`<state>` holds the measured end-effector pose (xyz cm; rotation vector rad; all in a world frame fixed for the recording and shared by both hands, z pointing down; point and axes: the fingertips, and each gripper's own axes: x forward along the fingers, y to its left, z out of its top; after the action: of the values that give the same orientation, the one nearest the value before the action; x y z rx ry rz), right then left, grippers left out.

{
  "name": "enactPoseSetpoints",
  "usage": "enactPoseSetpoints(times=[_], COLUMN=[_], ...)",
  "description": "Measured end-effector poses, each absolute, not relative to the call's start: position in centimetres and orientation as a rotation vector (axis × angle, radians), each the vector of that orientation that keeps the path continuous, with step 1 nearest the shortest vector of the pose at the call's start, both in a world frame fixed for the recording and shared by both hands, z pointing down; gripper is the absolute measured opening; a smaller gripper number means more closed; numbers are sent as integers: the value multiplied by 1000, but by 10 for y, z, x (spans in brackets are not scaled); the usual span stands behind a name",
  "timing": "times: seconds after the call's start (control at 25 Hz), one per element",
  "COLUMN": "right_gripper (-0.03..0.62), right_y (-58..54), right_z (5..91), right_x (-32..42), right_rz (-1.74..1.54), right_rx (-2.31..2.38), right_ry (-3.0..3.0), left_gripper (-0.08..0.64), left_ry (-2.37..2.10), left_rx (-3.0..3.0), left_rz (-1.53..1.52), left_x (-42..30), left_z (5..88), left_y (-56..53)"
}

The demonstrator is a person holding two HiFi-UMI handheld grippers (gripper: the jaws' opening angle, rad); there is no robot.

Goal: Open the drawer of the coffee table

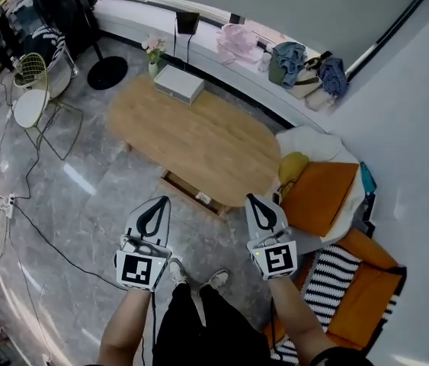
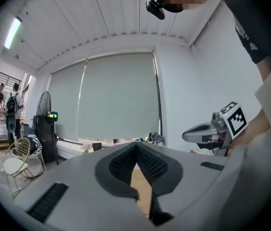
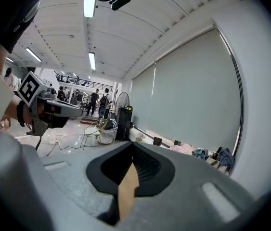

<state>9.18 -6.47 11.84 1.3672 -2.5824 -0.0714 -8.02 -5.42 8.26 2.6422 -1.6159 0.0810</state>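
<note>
An oval table of light wood [image 1: 214,147] stands on a glossy grey marbled floor [image 1: 69,197]. At the table's far end lies a flat pale grey rectangular box [image 1: 178,83], and just beside it stands a small vase of pink flowers [image 1: 153,52]. The rest of the top is bare. Under the near edge a wooden drawer [image 1: 191,191] juts past the top. On the floor to the left are a white wire chair [image 1: 31,90], the round black base of a fan [image 1: 108,73], a white power strip [image 1: 4,204] and a long black cable [image 1: 39,227]. At the right lies a black-and-white striped rug [image 1: 336,280].
</note>
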Motion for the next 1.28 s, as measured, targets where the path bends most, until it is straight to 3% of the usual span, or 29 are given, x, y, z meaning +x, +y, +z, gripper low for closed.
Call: enactPoseSetpoints(times=[0.44,1.28], right_gripper=[5,5], right_y=[-16,39], right_z=[2,-29], right_x=[107,186], right_rz=[-268,-185], right_rx=[1441,1713], right_ry=[-2637,-2504], left_gripper=[6,6], left_ry=[-1769,-1821], left_rx=[2615,2718], left_rz=[-55,-62], left_x=[-116,-119], left_z=[-44,-96], left_y=[15,62])
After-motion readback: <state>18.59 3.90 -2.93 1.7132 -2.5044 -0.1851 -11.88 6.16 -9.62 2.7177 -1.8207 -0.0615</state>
